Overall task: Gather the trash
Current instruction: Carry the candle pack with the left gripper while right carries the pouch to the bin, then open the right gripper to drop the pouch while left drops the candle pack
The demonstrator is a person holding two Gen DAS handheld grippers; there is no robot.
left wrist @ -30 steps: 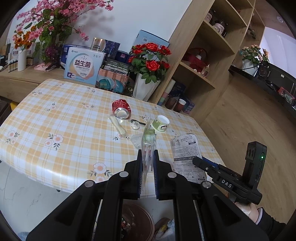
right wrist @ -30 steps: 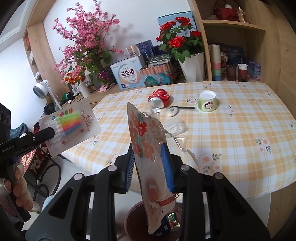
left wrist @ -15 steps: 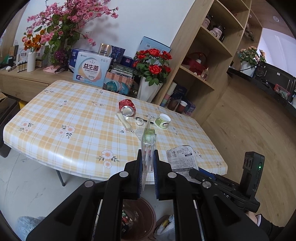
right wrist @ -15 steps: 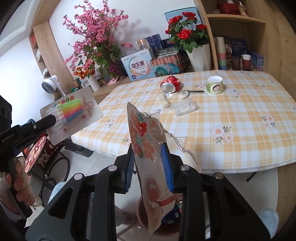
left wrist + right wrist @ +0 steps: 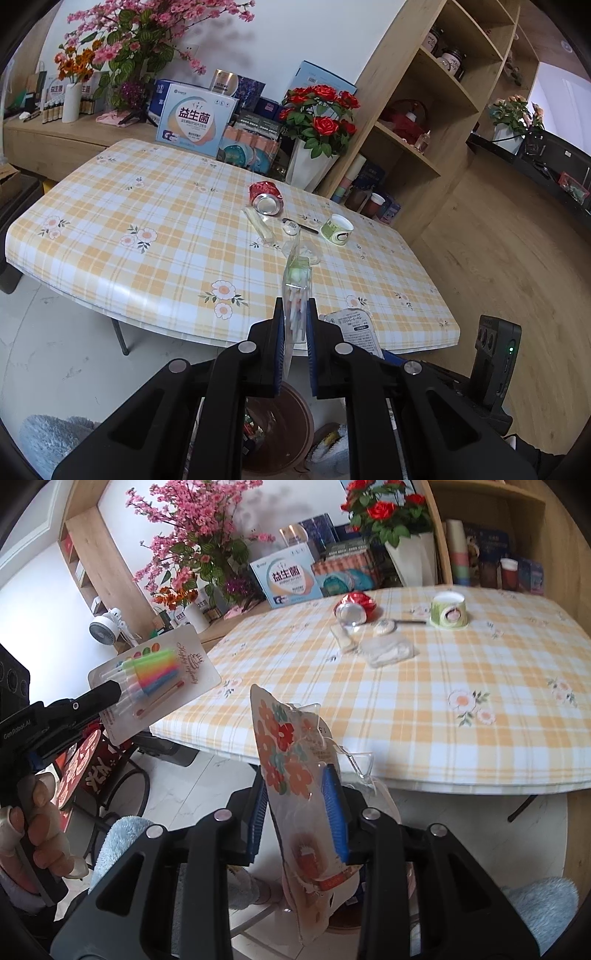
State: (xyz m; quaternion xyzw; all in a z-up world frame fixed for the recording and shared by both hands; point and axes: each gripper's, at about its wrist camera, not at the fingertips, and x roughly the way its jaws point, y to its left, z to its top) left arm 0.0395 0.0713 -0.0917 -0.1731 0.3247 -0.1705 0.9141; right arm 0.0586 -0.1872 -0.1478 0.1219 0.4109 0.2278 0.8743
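My left gripper (image 5: 295, 325) is clamped on a candle pack (image 5: 295, 295). My right gripper (image 5: 299, 812) grips a flowered packet (image 5: 291, 771), with the brown bin (image 5: 284, 424) below both.

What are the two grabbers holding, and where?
Left gripper pinches the candle pack by its edge. Right gripper holds the flowery wrapper around its middle.

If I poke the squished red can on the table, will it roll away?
Probably not far. The crushed red can lies on its side, but its dented body looks lopsided, so it would likely wobble and stop. It probably feels light.
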